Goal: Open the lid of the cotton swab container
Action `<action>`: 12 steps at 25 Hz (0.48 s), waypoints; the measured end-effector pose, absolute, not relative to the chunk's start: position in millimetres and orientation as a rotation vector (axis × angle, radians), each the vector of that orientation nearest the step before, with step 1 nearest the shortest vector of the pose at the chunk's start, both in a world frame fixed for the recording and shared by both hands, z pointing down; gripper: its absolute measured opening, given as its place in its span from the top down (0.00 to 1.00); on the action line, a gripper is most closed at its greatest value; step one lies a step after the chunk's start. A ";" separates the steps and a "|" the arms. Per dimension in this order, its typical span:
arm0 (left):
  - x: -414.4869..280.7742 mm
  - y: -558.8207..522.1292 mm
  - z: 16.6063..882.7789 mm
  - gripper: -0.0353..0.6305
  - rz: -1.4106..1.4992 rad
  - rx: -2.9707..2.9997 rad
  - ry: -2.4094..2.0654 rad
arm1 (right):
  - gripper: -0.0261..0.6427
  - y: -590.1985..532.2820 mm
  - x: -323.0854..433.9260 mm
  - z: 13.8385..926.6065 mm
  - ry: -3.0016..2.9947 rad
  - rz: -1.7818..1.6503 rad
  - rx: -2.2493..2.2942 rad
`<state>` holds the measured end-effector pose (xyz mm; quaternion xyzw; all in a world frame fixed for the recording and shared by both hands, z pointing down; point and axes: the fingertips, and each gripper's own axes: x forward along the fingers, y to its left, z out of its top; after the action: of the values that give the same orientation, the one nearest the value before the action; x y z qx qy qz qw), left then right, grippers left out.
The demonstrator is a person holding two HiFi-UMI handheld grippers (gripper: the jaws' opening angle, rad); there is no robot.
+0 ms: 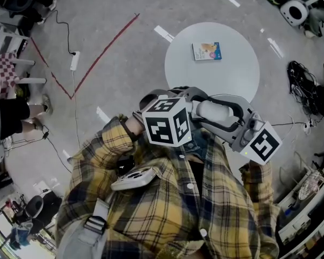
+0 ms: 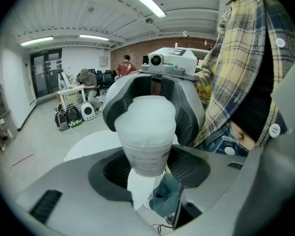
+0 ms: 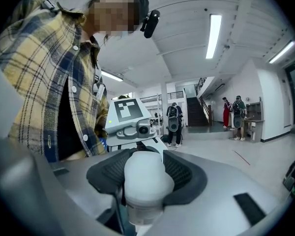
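A white cotton swab container with a domed lid is held in the air close to my chest, between both grippers. In the left gripper view its labelled body sits between my left gripper's jaws, which are shut on it. The domed lid lies between the dark pads of my right gripper, and both pads touch it. In the head view the left gripper comes in from the left and the right gripper from the right. The lid sits on the body.
A round white table stands ahead with a small printed packet on it. Red tape and a power strip with its cable lie on the floor at left. Another person's legs show at far left.
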<state>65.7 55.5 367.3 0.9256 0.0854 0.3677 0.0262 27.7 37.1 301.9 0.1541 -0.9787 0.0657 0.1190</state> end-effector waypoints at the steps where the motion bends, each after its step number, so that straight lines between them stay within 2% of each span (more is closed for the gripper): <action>1: 65.1 55.5 367.6 0.60 1.142 2.861 0.264 | 0.64 37.1 27.5 302.1 -2.860 0.200 0.453; 12: 63.1 59.8 375.6 0.60 1.196 2.883 0.265 | 0.65 38.8 25.4 304.6 -2.861 0.370 0.414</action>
<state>63.1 59.8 375.6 0.9203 0.0845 0.3820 0.0046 25.4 38.8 304.6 0.1412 -0.9753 0.1263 0.1136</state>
